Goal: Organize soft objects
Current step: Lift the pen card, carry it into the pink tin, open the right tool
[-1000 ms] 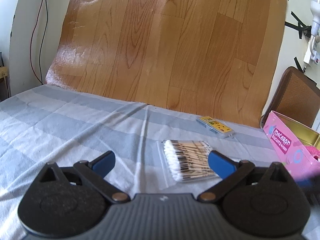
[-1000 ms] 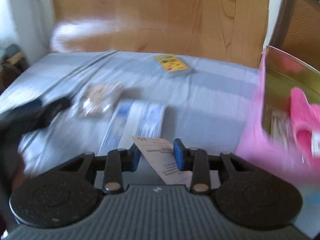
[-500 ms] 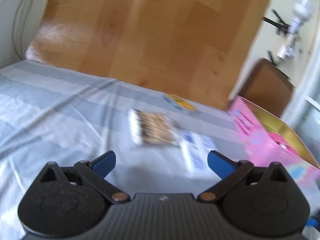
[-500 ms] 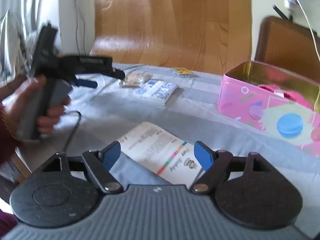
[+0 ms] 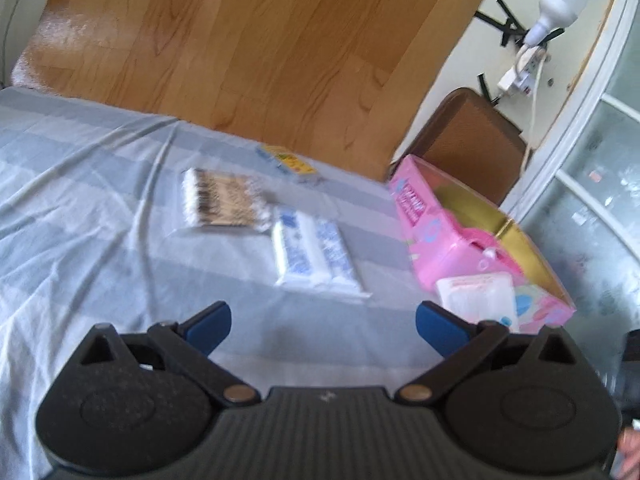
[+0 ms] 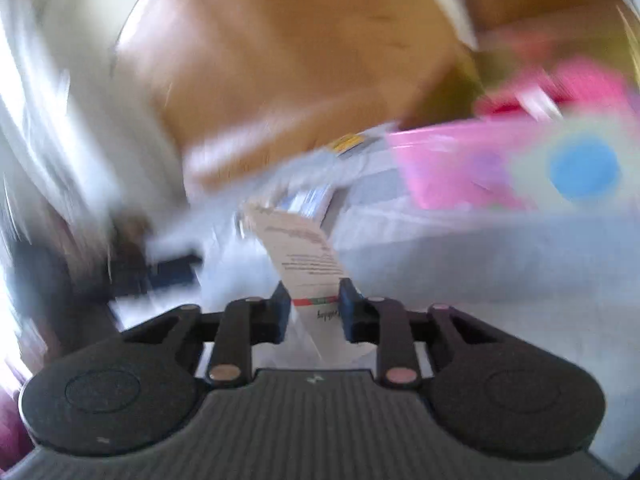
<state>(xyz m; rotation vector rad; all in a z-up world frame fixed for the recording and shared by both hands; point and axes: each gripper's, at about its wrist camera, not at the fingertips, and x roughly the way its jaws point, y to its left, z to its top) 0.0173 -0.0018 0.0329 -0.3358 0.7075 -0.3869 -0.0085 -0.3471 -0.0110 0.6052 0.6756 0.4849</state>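
Flat white printed soft packet (image 6: 306,256), mid-frame, is clamped in the right gripper (image 6: 312,306) jaws, seemingly heading for the pink tin box (image 5: 460,236) at right; left gripper (image 5: 322,320) gapes empty.

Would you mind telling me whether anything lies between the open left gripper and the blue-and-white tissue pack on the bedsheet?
Nothing visible does. The left gripper is open, and only bare striped bedsheet separates it from the tissue pack. The cotton swab bag lies beyond the pack, out of the path.
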